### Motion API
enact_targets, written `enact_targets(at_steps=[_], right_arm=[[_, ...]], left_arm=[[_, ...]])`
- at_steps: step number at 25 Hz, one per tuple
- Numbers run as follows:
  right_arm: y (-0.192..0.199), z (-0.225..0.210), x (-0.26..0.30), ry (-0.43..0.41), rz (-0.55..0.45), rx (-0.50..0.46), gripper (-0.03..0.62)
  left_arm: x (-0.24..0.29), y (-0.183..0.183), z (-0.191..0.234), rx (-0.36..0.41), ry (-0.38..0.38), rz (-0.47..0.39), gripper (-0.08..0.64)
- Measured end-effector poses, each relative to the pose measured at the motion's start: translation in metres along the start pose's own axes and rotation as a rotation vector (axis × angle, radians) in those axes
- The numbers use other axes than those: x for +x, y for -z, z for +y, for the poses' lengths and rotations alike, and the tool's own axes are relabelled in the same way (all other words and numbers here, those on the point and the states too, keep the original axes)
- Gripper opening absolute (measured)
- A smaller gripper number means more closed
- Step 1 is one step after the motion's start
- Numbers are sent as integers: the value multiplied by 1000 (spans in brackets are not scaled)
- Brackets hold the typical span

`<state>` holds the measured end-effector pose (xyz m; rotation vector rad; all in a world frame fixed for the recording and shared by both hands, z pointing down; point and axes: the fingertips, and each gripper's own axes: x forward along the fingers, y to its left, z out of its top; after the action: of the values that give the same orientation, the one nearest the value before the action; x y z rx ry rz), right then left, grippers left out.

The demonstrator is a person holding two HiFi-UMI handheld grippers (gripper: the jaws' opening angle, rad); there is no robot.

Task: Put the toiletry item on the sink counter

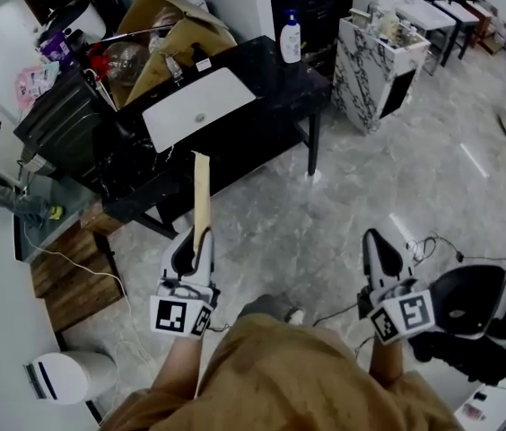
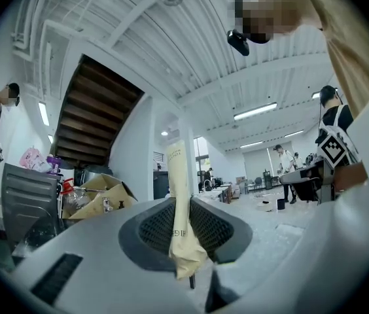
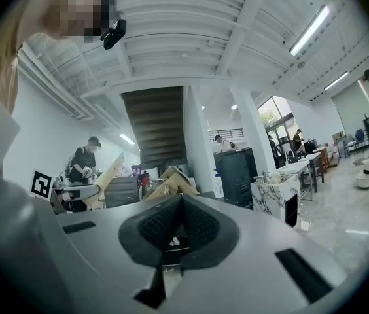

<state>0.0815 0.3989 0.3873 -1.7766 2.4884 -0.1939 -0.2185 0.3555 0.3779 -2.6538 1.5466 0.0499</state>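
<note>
Carrying leg: left claw (image 1: 195,245) pinches the long cream plastic tube (image 1: 201,191), right claw (image 1: 383,248) pressed together empty; next, reach the far black sink surface (image 1: 271,106).

Toiletry item (image 1: 201,194): a slim, cream, paper-wrapped packet with dark print on its side and a crumpled bottom end. It is standing upright, its lower part sitting pinched between the jaws of the left gripper (image 1: 194,241), with most of its length rising clear above them.

Sink counter (image 1: 275,83): a black top carrying a white rectangular basin (image 1: 197,106). It is lying ahead, well apart from the packet.
</note>
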Motion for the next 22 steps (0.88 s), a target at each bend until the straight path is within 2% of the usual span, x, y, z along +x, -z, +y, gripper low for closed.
enact_targets(at_steps=[5, 11, 15, 22], right_arm=[[7, -17, 28, -12, 30, -2, 5], [19, -47, 102, -7, 74, -8, 5], [19, -74, 179, 12, 95, -26, 5], [-24, -104, 331, 35, 90, -88, 5]], left_arm=[[38, 6, 4, -10, 8, -9, 66], [110, 50, 33, -64, 23, 42, 66], [188, 66, 75, -83, 42, 40, 66], [344, 60, 152, -117, 127, -2, 66]])
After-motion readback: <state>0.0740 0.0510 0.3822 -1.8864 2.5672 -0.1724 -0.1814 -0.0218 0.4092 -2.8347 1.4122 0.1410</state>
